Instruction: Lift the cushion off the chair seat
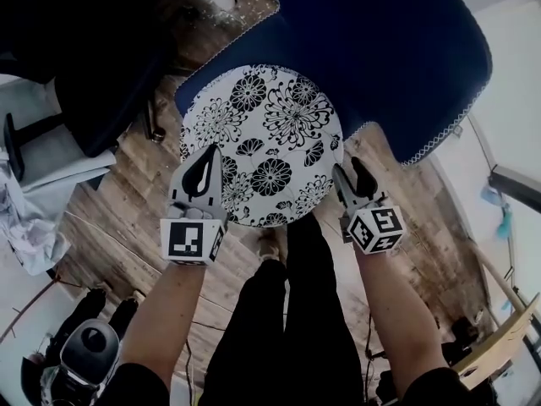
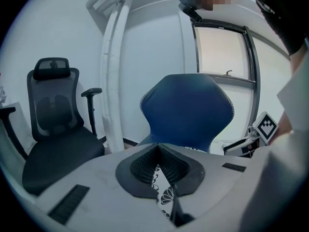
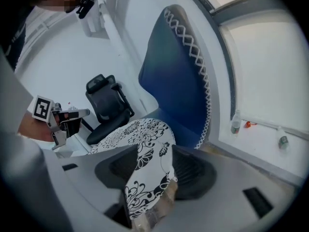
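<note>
Two grippers flank the cushion (image 1: 262, 142), which lies flat on the blue chair seat (image 1: 190, 90), and the lift will go best if both bite its near rim alike. The left gripper (image 2: 157, 149) has its jaws drawn together at the tips, with only a sliver of floral cloth showing through the slit behind them. I judge that they hold nothing, so they should part, slide around the rim just ahead, then close. The right gripper (image 3: 153, 153) has its jaws about half apart with the rim's cloth between them (loose, not squeezed, as far as I can see), so they need only close firmly. Raise both sides together, or the soft pad will likely sag and slip. Well left of the left jaws stands a black office chair (image 2: 55, 129), clear of the work. Beyond both pairs of jaws rises the blue backrest (image 2: 188, 110), blocking any pull that way; up is free. Right of the right jaws, a window sill (image 3: 263, 135) carries a bottle (image 3: 235, 122), well apart.
</note>
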Tool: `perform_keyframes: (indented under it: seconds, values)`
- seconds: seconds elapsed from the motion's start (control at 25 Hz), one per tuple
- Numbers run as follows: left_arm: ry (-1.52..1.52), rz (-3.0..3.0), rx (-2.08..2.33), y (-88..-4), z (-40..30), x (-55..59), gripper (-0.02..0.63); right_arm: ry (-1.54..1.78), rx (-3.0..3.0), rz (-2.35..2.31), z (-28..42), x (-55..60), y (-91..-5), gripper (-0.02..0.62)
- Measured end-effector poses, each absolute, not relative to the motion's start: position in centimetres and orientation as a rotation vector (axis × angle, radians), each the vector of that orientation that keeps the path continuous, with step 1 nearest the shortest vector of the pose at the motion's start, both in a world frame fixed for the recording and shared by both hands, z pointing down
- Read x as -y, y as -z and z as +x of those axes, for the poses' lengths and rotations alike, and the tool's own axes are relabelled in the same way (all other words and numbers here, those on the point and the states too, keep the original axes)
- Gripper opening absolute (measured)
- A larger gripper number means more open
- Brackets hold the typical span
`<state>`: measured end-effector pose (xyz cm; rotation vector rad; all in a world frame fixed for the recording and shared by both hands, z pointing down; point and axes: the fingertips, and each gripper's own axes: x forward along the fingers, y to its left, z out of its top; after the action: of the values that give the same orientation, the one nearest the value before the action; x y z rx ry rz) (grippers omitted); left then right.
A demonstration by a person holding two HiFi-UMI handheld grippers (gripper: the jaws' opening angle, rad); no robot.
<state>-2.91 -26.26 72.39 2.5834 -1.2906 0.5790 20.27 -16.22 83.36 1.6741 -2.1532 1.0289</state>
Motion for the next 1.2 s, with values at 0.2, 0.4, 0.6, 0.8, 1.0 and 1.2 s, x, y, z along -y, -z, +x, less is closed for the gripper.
perform_keyframes:
  seconds: [0.2,0.4,0.6,0.8,1.0,1.2]
  values:
    - [-0.581,2.595,1.280,-72.3,-2.1,26.6,0.005,-1.132,2.138,1.648,20.1,15.7,-85.6,0.278]
    - [-0.560,2.580,1.285,-72.4,-1.5,27.7,0.005,-1.172,2.153,1.588,19.4,15.9,-87.3,0.314]
    - [-0.603,2.571,1.263,-74.1,-1.8,27.2,0.005,-1.263,2.135,1.597,19.2,15.6,-89.6,0.322]
    - [-0.645,2.534,1.279,-76.0,-2.8,26.7,0.005,-1.302,2.140,1.633,19.2,16.3,-90.7,0.321]
    - [-0.634,2.531,1.276,-75.9,-2.9,26.6,0.005,-1.325,2.138,1.563,18.1,16.2,-90.7,0.239]
    - [-0.594,2.554,1.261,-74.5,-2.5,26.7,0.005,-1.214,2.194,1.537,16.9,16.7,-88.0,0.063]
